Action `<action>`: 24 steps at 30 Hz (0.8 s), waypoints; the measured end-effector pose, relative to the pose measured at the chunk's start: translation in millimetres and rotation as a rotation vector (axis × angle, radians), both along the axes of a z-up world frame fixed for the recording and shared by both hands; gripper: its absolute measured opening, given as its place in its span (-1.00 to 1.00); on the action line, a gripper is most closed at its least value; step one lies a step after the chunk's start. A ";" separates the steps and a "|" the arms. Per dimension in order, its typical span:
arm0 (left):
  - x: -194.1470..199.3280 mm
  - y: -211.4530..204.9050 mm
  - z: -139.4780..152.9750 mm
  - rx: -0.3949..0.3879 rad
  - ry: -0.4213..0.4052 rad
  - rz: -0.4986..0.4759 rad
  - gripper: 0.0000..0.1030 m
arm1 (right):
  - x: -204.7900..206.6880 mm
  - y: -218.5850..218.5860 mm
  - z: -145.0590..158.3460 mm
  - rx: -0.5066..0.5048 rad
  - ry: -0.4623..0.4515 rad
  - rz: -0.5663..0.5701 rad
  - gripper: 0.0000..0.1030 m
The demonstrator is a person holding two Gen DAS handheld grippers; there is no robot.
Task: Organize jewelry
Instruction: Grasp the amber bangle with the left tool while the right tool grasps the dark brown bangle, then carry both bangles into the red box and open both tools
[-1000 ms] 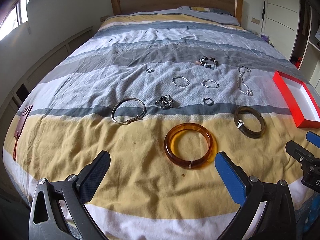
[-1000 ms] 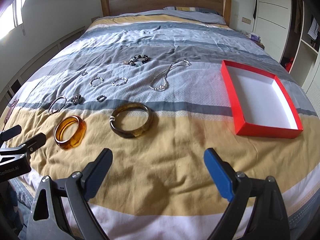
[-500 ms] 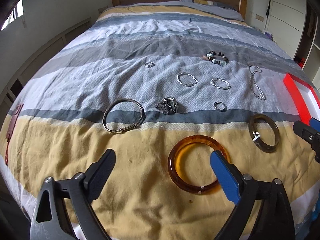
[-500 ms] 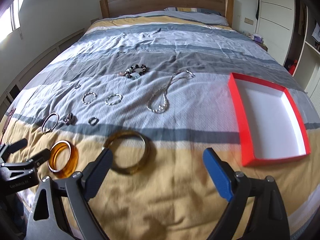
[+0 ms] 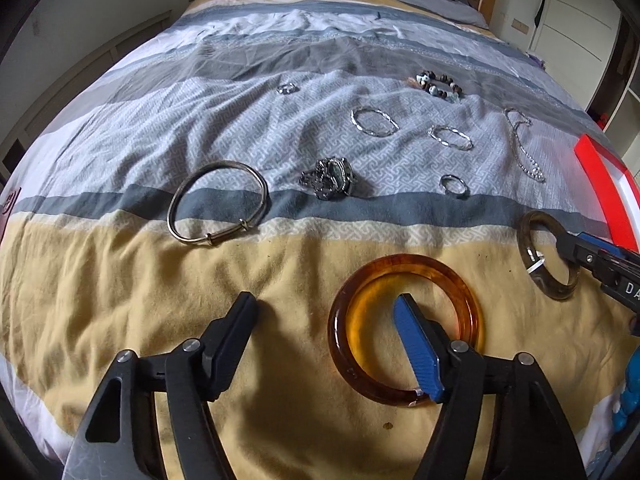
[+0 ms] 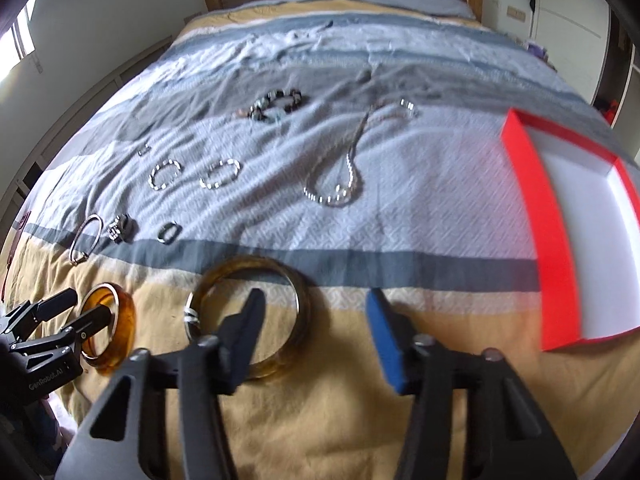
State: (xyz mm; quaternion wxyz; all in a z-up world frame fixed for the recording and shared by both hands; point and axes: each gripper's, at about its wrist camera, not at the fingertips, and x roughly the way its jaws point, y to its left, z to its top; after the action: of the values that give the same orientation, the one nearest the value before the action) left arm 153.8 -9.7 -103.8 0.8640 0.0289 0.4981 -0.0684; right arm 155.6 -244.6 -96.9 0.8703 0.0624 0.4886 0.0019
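An amber bangle [image 5: 400, 262] lies flat on the yellow band of the bedspread. My left gripper [image 5: 324, 304] straddles its left rim, with the blue finger inside the ring and the black finger outside. The jaws are closing and the pads stand clear of the rim. A dark brown bangle [image 6: 244, 265] lies to its right. My right gripper [image 6: 316, 298] straddles that bangle's right rim, black finger inside, blue finger outside. Its jaws are closing too, without contact. A red box [image 6: 528, 216] with a white inside sits open at the right.
Farther up the bed lie a silver bangle [image 5: 218, 202], a dark metal piece [image 5: 328, 178], a small ring [image 5: 454, 185], two twisted silver bracelets [image 5: 374, 122], a bead bracelet [image 5: 438, 82] and a chain necklace [image 5: 524, 148]. A wooden headboard stands at the far end.
Both grippers have come forward and down onto the bangles and their jaws have narrowed. One finger of each now sits inside its ring.
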 end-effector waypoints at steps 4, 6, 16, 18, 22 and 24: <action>2.1 -4.6 -9.4 0.010 0.020 -0.013 0.30 | 2.9 5.6 -14.8 -0.014 0.026 0.026 -0.16; 3.8 -6.6 -12.2 0.017 0.020 -0.016 0.26 | 5.4 6.8 -18.4 -0.019 0.028 0.029 -0.18; -3.3 -20.9 -4.0 0.100 -0.021 -0.045 -0.70 | 4.5 13.2 -19.0 -0.050 0.027 0.074 -0.81; -7.2 -20.1 0.2 0.109 -0.013 -0.049 -0.77 | -1.9 10.8 -14.5 -0.037 0.024 0.063 -0.82; -16.9 -20.6 14.6 0.129 -0.028 -0.047 -0.80 | -24.8 7.0 3.3 -0.048 -0.011 0.059 -0.83; -23.0 -25.3 25.5 0.141 -0.052 -0.055 -0.81 | -36.9 0.5 15.3 -0.054 -0.038 0.044 -0.83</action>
State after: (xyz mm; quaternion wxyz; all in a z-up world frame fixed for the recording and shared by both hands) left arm 130.7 -35.1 -78.3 0.8703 0.1050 0.4779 -0.0561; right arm 118.7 -244.1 -81.6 0.8804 0.0280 0.4734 0.0093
